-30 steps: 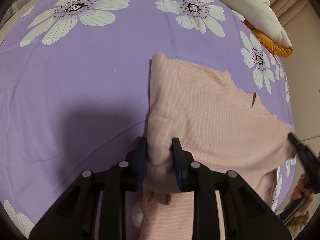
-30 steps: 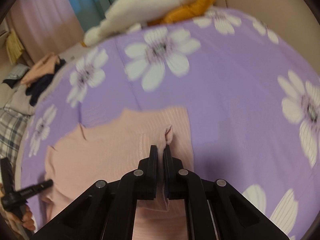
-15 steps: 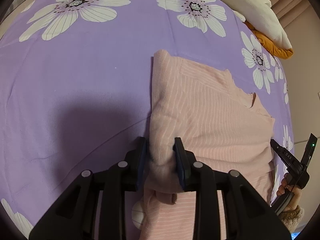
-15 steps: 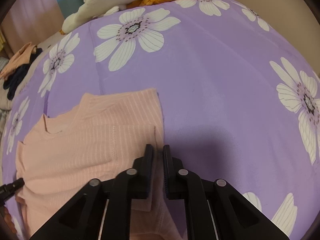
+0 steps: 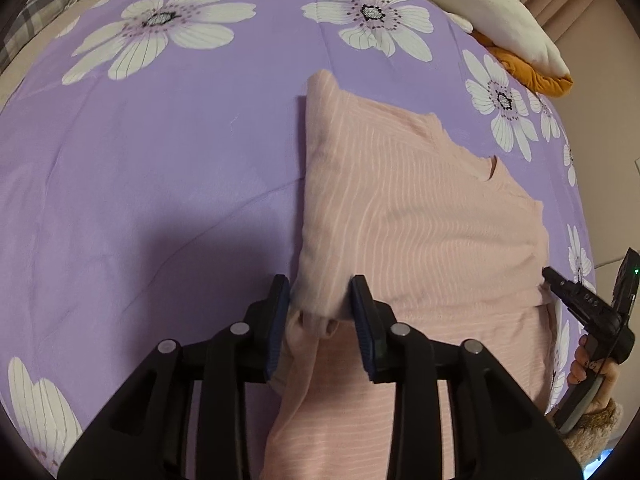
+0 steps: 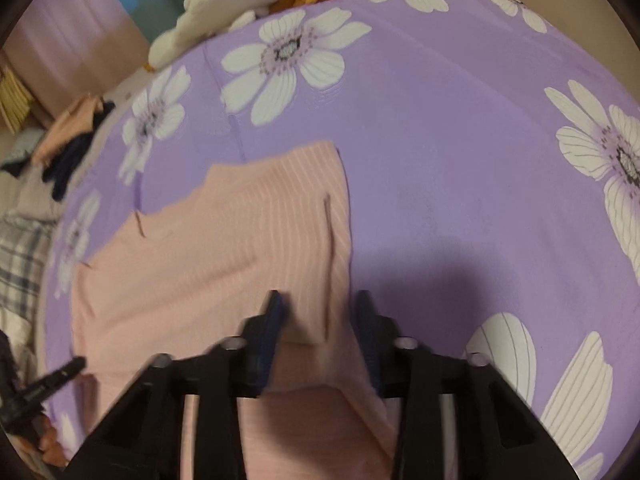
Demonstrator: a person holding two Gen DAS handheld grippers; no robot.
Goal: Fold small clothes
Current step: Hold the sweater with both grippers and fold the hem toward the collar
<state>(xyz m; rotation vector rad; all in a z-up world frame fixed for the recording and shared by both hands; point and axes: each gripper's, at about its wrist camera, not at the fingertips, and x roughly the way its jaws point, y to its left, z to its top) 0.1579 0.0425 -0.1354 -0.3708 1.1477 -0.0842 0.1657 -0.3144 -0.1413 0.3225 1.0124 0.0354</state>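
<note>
The left gripper (image 5: 320, 296) points down at the bed's purple flowered cover (image 5: 160, 184). Its fingers (image 5: 280, 304) have just been opening, and a bunched fold at the left edge of the pink striped top (image 5: 420, 216) sits between them; the left pad still touches the cloth, and whether the right pad presses on it cannot be told. Ahead of these fingers and off to their right the top lies spread flat on the cover, its neckline at the far side.

The right gripper (image 6: 318, 312) stands at the top's right edge. Its fingers (image 6: 274, 312) have just been opening and now stand apart, straddling the folded-in right edge without pinching it. The rest of the top spreads to their left. Beyond both pairs, at the bed's far edge, lies a cream and mustard heap (image 5: 516, 40).
</note>
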